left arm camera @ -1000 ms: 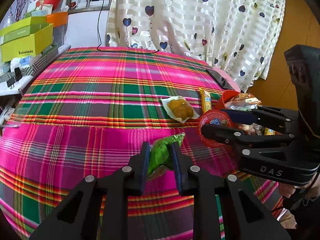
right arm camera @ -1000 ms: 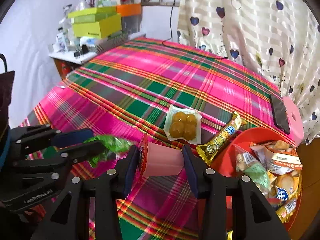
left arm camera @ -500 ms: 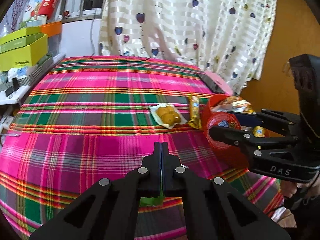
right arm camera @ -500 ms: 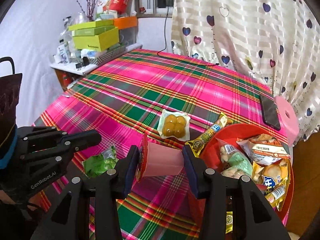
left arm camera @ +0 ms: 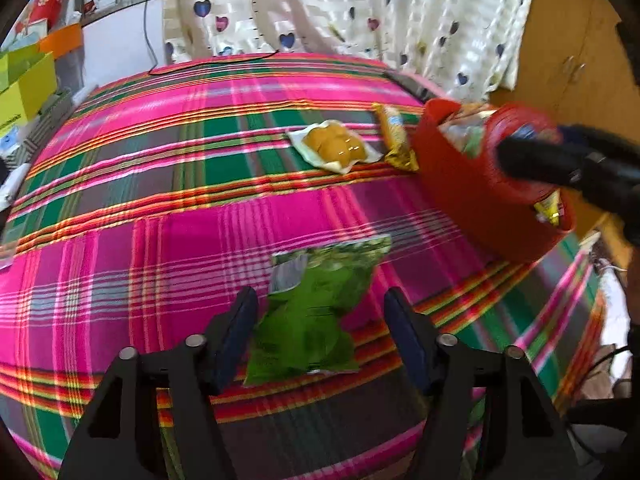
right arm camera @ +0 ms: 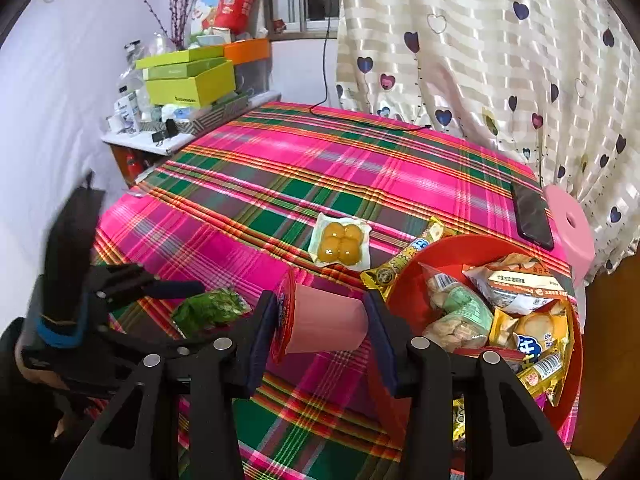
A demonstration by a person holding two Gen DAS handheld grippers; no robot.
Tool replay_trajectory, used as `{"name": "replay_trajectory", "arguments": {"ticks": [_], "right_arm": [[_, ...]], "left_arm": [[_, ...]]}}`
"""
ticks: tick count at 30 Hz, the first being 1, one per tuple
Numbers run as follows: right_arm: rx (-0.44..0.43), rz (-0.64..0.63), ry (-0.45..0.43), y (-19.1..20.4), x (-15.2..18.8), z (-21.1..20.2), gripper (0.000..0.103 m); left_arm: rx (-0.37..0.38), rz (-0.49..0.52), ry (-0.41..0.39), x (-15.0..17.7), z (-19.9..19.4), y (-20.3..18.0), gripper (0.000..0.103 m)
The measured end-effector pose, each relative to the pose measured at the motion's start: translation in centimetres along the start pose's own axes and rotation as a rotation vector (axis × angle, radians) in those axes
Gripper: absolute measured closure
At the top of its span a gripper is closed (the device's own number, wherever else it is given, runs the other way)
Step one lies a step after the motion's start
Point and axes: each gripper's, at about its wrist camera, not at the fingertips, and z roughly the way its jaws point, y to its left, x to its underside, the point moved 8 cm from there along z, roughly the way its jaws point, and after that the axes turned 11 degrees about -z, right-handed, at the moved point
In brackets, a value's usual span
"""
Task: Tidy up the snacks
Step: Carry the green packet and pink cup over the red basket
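A green snack packet (left arm camera: pixel 320 280) lies flat on the plaid cloth, and it shows in the right wrist view too (right arm camera: pixel 208 310). My left gripper (left arm camera: pixel 320 320) straddles it with its jaws opening, the pads clear of the packet on both sides. My right gripper (right arm camera: pixel 320 320) is shut on a pink jelly cup (right arm camera: pixel 328 320) with a red lid, held sideways just left of the red basket (right arm camera: pixel 460 242). Several wrapped snacks fill the basket. In the left wrist view the right gripper (left arm camera: pixel 532 156) is blurred beside the basket wall (left arm camera: pixel 460 192).
A clear pack of yellow cakes (right arm camera: pixel 340 240) and a gold bar wrapper (right arm camera: pixel 404 258) lie on the cloth beside the basket. A black phone (right arm camera: pixel 532 216) rests near a pink stool (right arm camera: pixel 570 220). Green boxes (right arm camera: pixel 188 84) crowd a side shelf at the far left.
The left jaws, shut in both earlier frames, now stand apart, and the green packet lies on the cloth between them. The left gripper has sunk closer to the table. The right keeps its cup.
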Motion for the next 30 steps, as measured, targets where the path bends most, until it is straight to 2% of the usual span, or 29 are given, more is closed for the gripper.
{"name": "replay_trajectory", "arguments": {"ticks": [4,9,13,23,30], "right_arm": [[0.004,0.013,-0.013,-0.6,0.3,-0.8,0.061],[0.019,0.04,-0.046,-2.0,0.3,-2.2,0.061],[0.048,0.073,-0.072,-4.0,0.6,-3.7,0.061],[0.143,0.196,-0.099,-10.6,4.0,-7.6,0.06],[0.149,0.251,-0.06,-12.7,7.3,-7.8,0.06]], "left_arm": [[-0.026,-0.034,-0.036,-0.5,-0.7,0.2,0.064],[-0.014,-0.026,-0.111,-2.2,-2.9,-1.4,0.064],[0.008,0.008,-0.142,-3.6,-4.0,-3.5,0.064],[0.08,0.068,-0.179,-6.0,-5.1,-9.0,0.064],[0.111,0.081,-0.171,-6.7,-4.6,-11.1,0.064]]}}
